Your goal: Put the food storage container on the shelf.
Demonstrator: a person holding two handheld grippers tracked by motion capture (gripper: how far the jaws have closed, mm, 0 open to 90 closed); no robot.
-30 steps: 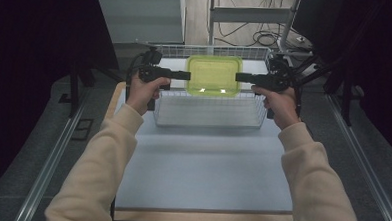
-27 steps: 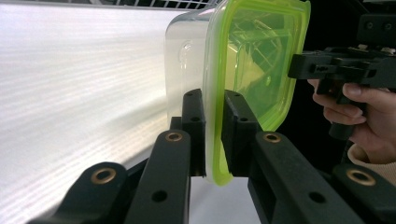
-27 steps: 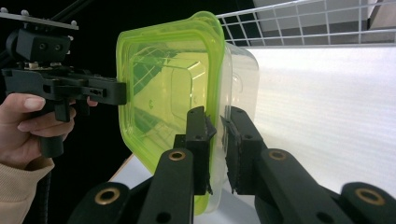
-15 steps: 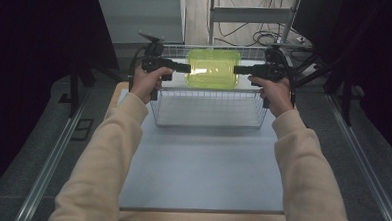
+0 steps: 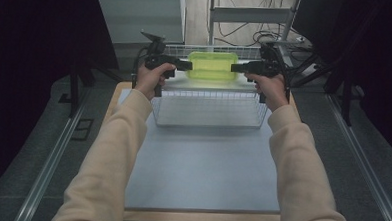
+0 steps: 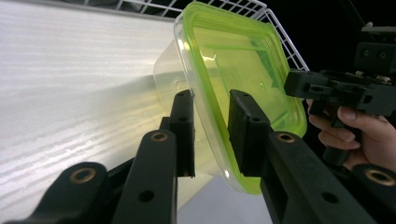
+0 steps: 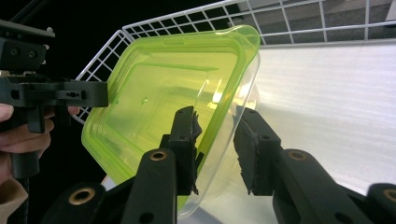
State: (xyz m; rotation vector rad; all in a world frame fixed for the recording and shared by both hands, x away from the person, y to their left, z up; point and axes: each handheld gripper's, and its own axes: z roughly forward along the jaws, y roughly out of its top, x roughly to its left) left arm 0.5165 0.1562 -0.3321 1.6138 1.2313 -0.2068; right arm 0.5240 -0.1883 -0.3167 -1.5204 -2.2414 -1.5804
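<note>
High view — container between left hand-held gripper and right hand-held gripper; jaws just opening, rim between pads.

The rectangular food container is glossy clear plastic with a translucent lime-green lid, catching bright highlights. The white wire basket at upper centre of the high view looks like smooth coated metal. The matt black plastic left gripper and right gripper carry brass-coloured rivets. The pale blue-grey tabletop is matt, edged in light wood. The cream sleeves look like soft cloth.
</note>
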